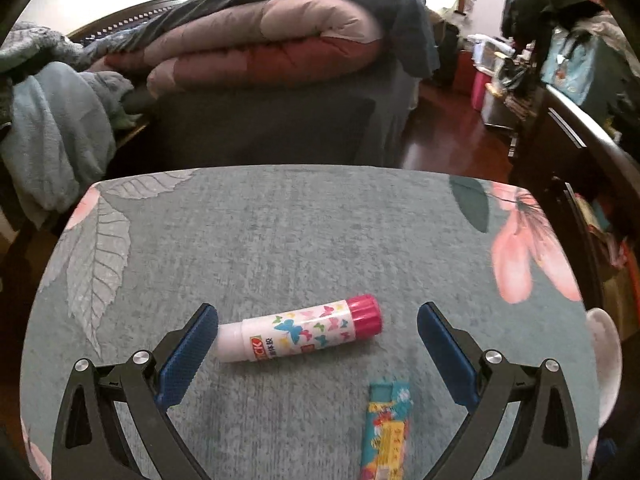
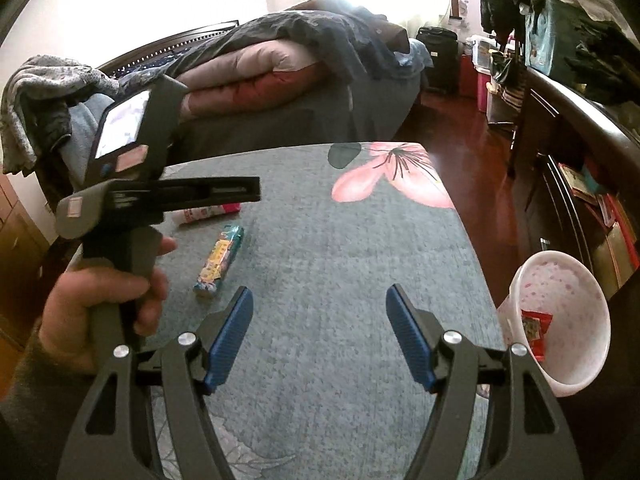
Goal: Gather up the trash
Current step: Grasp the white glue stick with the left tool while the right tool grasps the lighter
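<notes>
A glue stick with a pink cap and butterfly print lies on its side on the grey-green floral cloth. My left gripper is open, its blue pads either side of the stick, not touching it. A teal and yellow wrapper lies just to the right below it; it also shows in the right wrist view. My right gripper is open and empty over bare cloth. A white speckled bin stands at the table's right edge with a red wrapper inside.
The left hand and its gripper body show at the left of the right wrist view. A bed with folded quilts lies behind the table. Dark cabinets and clutter line the right side, with red wood floor between.
</notes>
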### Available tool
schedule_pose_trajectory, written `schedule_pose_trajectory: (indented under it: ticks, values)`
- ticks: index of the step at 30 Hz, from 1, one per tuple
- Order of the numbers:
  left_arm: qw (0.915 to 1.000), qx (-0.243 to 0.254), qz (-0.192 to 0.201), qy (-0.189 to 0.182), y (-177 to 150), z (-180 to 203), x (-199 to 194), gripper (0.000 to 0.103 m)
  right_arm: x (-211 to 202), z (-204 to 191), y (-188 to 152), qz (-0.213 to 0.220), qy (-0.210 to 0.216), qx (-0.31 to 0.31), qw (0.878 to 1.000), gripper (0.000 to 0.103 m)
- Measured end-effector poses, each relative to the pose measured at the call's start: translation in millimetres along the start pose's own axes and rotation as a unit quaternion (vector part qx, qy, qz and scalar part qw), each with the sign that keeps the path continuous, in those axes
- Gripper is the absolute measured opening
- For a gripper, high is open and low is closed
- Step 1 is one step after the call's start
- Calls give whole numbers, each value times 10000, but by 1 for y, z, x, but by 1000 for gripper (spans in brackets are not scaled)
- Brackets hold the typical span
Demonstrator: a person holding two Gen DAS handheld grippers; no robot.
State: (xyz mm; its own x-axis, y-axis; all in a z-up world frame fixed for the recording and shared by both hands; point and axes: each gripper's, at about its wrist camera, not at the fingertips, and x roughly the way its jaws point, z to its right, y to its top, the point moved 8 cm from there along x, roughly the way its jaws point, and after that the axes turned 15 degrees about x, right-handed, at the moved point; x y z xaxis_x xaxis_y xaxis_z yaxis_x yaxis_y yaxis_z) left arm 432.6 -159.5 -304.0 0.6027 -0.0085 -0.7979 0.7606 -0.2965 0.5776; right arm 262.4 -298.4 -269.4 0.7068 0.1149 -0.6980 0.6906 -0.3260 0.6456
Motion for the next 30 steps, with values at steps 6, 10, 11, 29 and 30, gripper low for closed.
schedule_pose_trajectory:
  ticks: [6,10,11,29,30]
  values:
    - [9991,-310,-297,38,-10,-8,15,99,3,-5,0,-41,43,-13,10000,70]
    - [9989,-390,-227,101,-14,-13,15,88,7,-9,1,-80,55,-29,9999,70]
    - [9989,-407,-222,66,-14,-15,15,87,8,-12,0,-99,60,-42,9999,70]
    - [9951,-975,99,121,-47,-117,-35,87,74,-100,-7,-680,140,-406,9968,68]
    - [9949,-994,134,140,-49,-124,-40,87,80,-105,-8,-708,81,-444,9965,66]
